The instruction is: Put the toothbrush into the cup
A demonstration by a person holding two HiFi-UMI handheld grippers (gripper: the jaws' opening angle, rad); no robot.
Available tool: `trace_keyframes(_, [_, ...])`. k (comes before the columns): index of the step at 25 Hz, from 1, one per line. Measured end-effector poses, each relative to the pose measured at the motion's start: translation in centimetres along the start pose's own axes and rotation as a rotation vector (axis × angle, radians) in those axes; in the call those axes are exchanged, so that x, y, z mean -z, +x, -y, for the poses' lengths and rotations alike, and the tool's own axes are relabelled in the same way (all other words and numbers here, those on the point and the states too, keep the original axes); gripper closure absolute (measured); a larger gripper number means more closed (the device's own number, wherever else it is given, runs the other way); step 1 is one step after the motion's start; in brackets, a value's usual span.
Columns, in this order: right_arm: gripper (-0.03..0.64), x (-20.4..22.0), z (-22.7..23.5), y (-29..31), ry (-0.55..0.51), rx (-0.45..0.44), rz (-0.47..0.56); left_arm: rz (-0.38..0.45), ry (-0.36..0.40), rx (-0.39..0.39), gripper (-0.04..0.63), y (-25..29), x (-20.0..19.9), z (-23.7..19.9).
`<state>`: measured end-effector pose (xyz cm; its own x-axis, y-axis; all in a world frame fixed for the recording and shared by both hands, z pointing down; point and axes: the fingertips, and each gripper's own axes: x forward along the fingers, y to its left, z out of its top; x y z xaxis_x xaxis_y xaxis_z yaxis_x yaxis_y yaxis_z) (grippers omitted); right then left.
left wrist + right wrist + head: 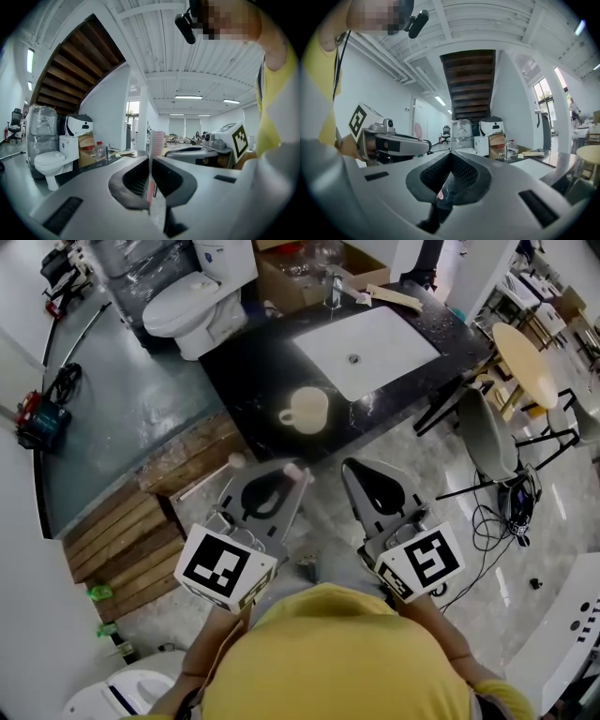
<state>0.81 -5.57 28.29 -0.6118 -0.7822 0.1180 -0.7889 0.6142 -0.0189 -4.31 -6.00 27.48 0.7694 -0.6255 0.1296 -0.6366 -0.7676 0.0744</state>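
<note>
Left hand-held gripper [151,158] was clamped on the pink toothbrush [156,140]. The brush stood upright between the jaws, with its bristle head poking up above the tips. From the head view the brush was short of the black table [251,388]. The cream cup [305,411] sat on that table just beside the white sink [375,338], well apart from the brush. Right hand-held gripper [451,154] was closed up with nothing in it.

A pink toothbrush [156,140] sits in the grey left gripper [151,158], with a cream cup [307,411] ahead on a black counter [246,381].
</note>
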Motion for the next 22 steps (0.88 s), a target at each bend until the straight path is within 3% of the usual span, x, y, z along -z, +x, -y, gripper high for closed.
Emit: trace_keyframes(22, [0.6,0.2,5.5,4.5,0.007,-0.025,-0.026,-0.008,-0.031,-0.015,0.566,5.8,-0.3,-4.7])
